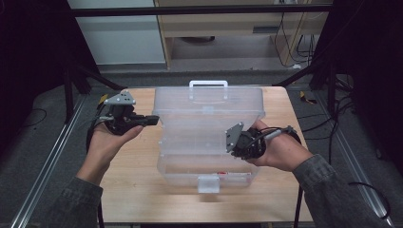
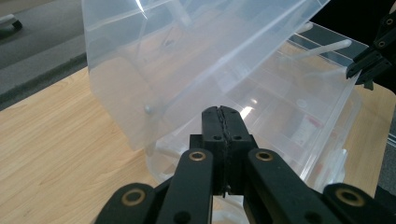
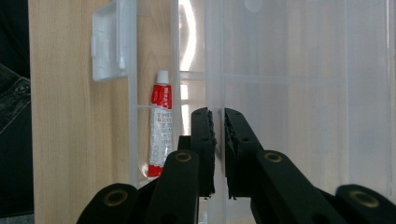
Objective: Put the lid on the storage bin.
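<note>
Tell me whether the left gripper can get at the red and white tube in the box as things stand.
Probably not yet. The tube lies in the box along its front wall, under the half-raised lid that the right gripper pinches. The left gripper sits shut outside the box's left side.

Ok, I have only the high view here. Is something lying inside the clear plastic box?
Observer: Yes. A red and white tube lies in a compartment near the white latch.
Operator: Does the right hand-held gripper hold the clear plastic lid?
Observer: Yes, its jaws pinch the lid's edge.
Operator: And the left one?
Observer: The left hand-held gripper is shut, with nothing between its jaws.
</note>
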The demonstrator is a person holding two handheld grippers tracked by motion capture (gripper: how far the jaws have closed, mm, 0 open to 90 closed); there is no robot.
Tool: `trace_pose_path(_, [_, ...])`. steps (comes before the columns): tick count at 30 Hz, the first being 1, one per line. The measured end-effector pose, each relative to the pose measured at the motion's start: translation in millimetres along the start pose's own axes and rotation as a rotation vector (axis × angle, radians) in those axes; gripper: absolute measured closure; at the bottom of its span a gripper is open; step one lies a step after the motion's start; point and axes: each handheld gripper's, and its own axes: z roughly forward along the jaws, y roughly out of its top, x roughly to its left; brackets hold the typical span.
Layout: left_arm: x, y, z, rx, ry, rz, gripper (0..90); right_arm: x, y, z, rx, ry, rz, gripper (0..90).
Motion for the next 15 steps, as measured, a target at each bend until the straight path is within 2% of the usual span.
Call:
trace_pose_path(3, [-1.4,-0.7,0.4,0.002,0.001,0.001,89.9,0.8,-0.1,0.0,-0.004,0.000,-0.002,82.6])
trace_pose_path(8, [-2.7,-2.3,-0.6,0.010,0.000,0.004,89.9,1.5,-2.4,-4.4,-0.044,-0.009,0.041,72.8])
trace_pose_path(11, [-4.8,-4.2,-0.7,0.008,0.003,0.007,89.9,4.5,-5.9,-9.0,-0.075,-0.023,0.078,62.4])
trace_pose_path(15, [-6.4,-7.4,-0.1,0.012,0.000,0.018,89.9,11.0,-12.2,-12.2,-0.085,-0.043,0.129,50.6])
